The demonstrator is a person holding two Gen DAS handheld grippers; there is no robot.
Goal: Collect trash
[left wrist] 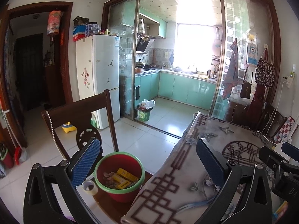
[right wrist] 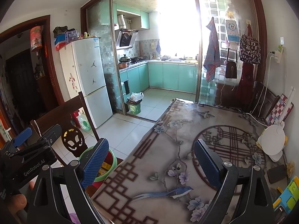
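1. The left gripper (left wrist: pixel 149 160) hung with fingers spread, grasping nothing.
2. The right gripper (right wrist: pixel 151 162) was likewise released over the counter (right wrist: pixel 186 149).
3. The bucket (left wrist: pixel 119 177) sat on a chair (left wrist: pixel 78 115) beside the counter, holding yellow boxes (left wrist: pixel 124 178); a tape roll (left wrist: pixel 90 186) lay just beside it.

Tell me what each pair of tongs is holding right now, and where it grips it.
Nothing is held. The left tongs and the right tongs are both open and empty.

Red bin (left wrist: pixel 119 179) with green rim, yellow packets (left wrist: pixel 124 178), floral grey tablecloth (right wrist: pixel 186 149), teal cabinets (left wrist: pixel 186 88)
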